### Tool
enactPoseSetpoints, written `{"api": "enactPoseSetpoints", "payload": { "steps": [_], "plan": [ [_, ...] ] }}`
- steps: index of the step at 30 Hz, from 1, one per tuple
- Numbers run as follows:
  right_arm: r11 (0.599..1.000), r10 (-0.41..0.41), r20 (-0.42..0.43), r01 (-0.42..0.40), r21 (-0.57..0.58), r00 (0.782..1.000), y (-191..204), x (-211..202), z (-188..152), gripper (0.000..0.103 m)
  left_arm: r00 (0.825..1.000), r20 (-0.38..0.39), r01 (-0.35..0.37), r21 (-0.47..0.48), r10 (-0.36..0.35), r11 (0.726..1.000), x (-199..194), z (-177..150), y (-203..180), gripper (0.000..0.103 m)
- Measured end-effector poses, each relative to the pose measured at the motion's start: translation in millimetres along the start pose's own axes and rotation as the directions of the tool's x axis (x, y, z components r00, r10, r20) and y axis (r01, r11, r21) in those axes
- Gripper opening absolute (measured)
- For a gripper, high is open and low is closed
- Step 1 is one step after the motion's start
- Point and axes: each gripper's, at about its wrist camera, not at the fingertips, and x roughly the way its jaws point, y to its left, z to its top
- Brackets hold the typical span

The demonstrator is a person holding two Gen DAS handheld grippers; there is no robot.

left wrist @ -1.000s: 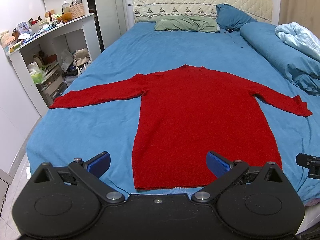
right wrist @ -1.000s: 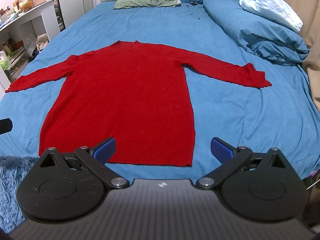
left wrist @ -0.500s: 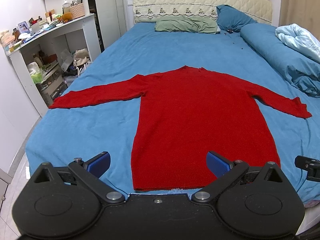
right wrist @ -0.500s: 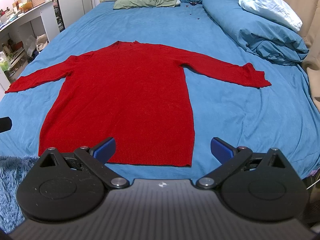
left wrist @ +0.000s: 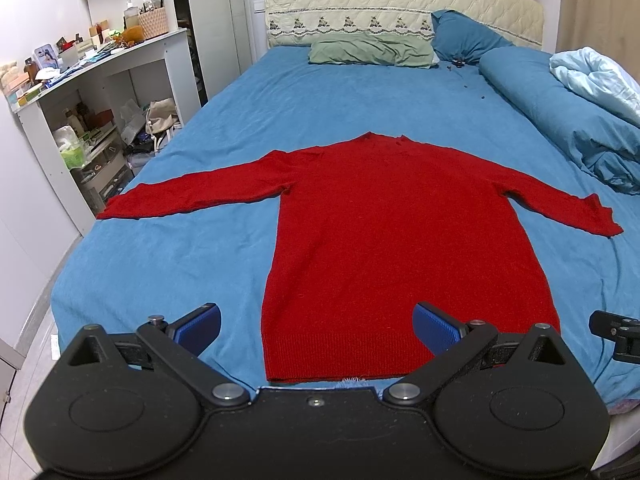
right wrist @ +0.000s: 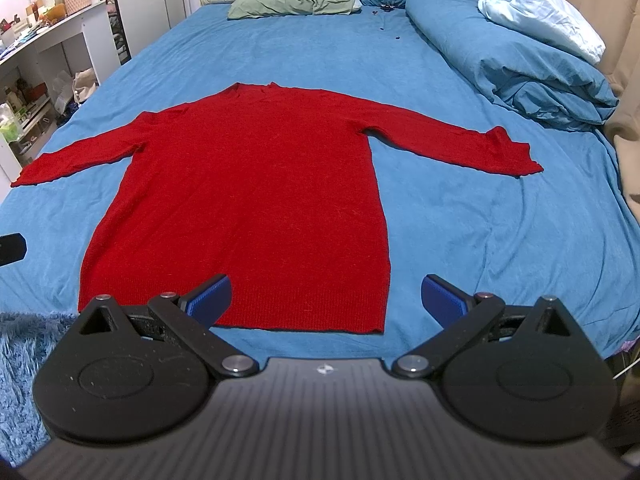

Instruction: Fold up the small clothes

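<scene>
A red long-sleeved sweater [left wrist: 400, 232] lies flat on the blue bed sheet [left wrist: 168, 256], both sleeves spread out, hem toward me. It also shows in the right wrist view [right wrist: 256, 200]. My left gripper [left wrist: 316, 326] is open and empty, above the hem's left corner. My right gripper [right wrist: 326, 300] is open and empty, above the hem's right corner. The right gripper's tip shows at the right edge of the left wrist view [left wrist: 616, 334].
A rolled blue duvet [right wrist: 500, 48] with a pale blue blanket [right wrist: 540, 28] lies along the bed's right side. Green pillow [left wrist: 370, 52] and blue pillow [left wrist: 464, 38] lie by the headboard. White shelves [left wrist: 92, 120] stand left of the bed. A blue shaggy rug [right wrist: 16, 368] lies below.
Both views have shifted only slightly; the sweater sits a little lower in the left wrist view. Both grippers stay open.
</scene>
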Motion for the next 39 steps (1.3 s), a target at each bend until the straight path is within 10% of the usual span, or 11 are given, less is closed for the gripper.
{"api": "enactPoseSetpoints", "payload": {
  "steps": [22,31,39],
  "plan": [
    [1.000,-0.008,0.028,0.007,0.020,1.000,-5,-16,14,0.103,0.999,0.045,-0.014,0.016,0.013,1.000,-14,16,-2,0.103],
    [0.986,-0.090,0.121,0.071,0.151,0.989,-74,-30,62,0.103,0.976,0.212,0.039,0.084,-0.056,0.996,-19,96,-33,0.103],
    [0.941,-0.205,0.137,0.157,0.301,0.969,-159,24,113,0.103,0.952,0.236,0.147,0.211,-0.196,0.966,63,176,-99,0.103]
  ]
}}
